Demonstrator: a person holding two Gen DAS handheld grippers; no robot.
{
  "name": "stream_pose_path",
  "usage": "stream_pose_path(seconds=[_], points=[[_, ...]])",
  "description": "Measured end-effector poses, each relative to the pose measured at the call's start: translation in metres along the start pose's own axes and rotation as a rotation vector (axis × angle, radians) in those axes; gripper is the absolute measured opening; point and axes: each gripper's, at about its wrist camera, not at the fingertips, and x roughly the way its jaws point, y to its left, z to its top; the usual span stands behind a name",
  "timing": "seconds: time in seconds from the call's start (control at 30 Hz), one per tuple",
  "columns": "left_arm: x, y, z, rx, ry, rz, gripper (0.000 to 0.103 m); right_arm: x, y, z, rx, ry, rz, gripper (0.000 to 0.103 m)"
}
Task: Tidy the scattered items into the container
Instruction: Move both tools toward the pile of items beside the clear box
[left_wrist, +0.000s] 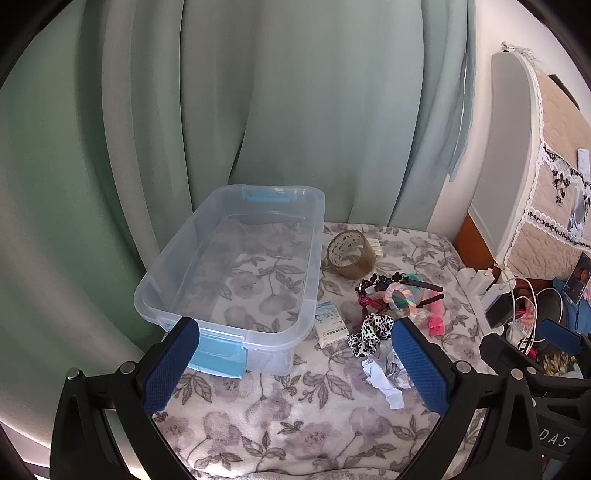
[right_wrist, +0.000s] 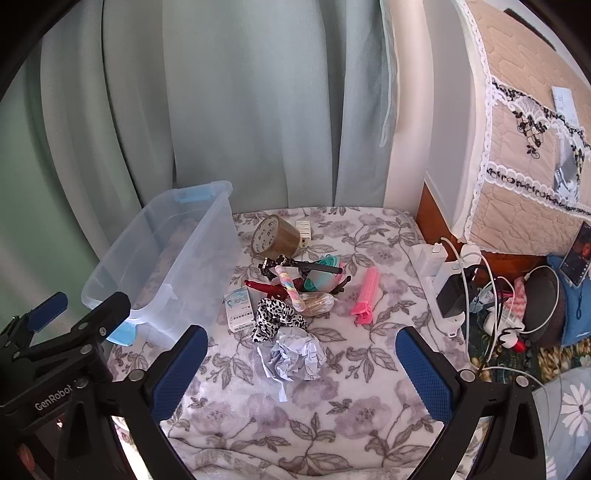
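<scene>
A clear plastic bin (left_wrist: 207, 236) (right_wrist: 207, 236) with blue latches sits empty on the left of a floral blanket (left_wrist: 295, 424) (right_wrist: 351, 406). Right of it lies a heap: a tape roll (left_wrist: 351, 254) (right_wrist: 275, 236), a small white box (left_wrist: 330, 324) (right_wrist: 238, 310), a spotted scrunchie (left_wrist: 371, 332) (right_wrist: 275, 317), crumpled paper (left_wrist: 386, 376) (right_wrist: 291, 356), a pink hair clip (left_wrist: 436, 323) (right_wrist: 366, 295), a red clip (right_wrist: 264, 288) and a pastel twisted band (left_wrist: 400, 295) (right_wrist: 291, 291). My left gripper (left_wrist: 295, 363) (right_wrist: 79, 308) hangs open near the bin's front corner. My right gripper (right_wrist: 301, 371) is open above the crumpled paper, holding nothing.
Green curtains (left_wrist: 258, 110) hang behind the blanket. At the right edge stands a white power strip with plugs and cables (right_wrist: 448, 284), then clutter on the floor. A quilted lace-trimmed cover (right_wrist: 535, 147) drapes over furniture at the far right.
</scene>
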Motion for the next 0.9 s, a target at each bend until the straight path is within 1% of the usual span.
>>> stream_pose_path(seconds=[0.43, 0.6, 0.9], points=[[-0.0096, 0.0034, -0.0041, -0.011, -0.015, 0.027, 0.103, -0.0112, 0.0094, 0.0008, -0.026, -0.035, -0.022, 0.103], [-0.0107, 0.0034, -0.0035, -0.008, -0.018, 0.036, 0.103, -0.0109, 0.0097, 0.001, -0.016, -0.028, -0.014, 0.103], [-0.0088, 0.0034, -0.0048, -0.007, -0.011, 0.041, 0.103, -0.0105, 0.0113, 0.0011, -0.03, -0.033, -0.039, 0.103]])
